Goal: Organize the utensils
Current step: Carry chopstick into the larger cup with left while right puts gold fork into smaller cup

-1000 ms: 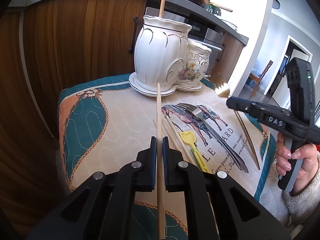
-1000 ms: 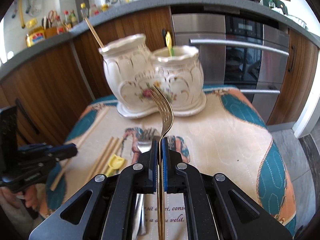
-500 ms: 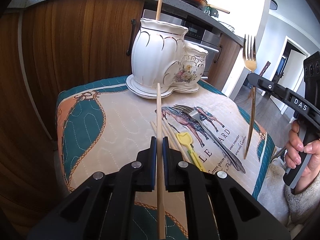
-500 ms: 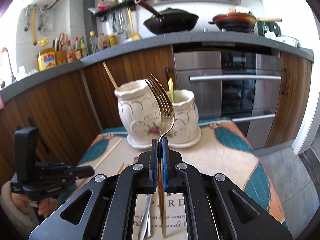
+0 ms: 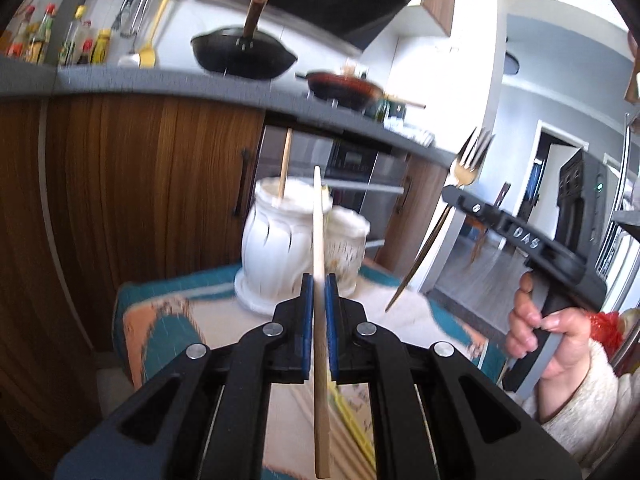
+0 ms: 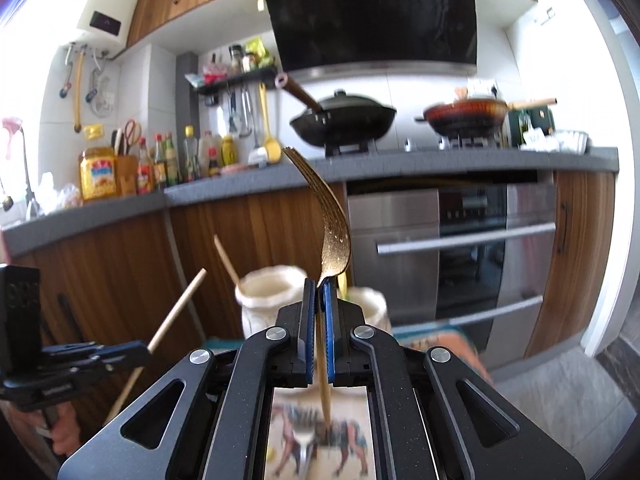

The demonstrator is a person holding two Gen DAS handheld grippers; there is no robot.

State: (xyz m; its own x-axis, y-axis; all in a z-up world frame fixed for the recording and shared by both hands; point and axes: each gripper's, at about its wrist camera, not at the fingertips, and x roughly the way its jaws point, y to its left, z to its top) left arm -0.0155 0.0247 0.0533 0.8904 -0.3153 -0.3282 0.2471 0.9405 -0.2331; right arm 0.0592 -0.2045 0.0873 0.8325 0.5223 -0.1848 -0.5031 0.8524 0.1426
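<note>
**Chopstick and fork held above the holder**

Your left tool (image 5: pixel 319 292) pinches a wooden chopstick (image 5: pixel 320 280); your right tool (image 6: pixel 319 300) pinches a gold fork (image 6: pixel 330 224), tines up. Both are raised near the white ceramic holder (image 5: pixel 276 248) on the table (image 5: pixel 160 320).

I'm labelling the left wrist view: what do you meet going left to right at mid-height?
Cabinet handle → chopstick standing in the holder → chopstick in the left gripper → gold fork → right gripper → person's hand.

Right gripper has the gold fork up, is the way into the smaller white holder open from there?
Probably yes. The right gripper holds the gold fork above the smaller holder; only a yellow utensil stands inside.
</note>
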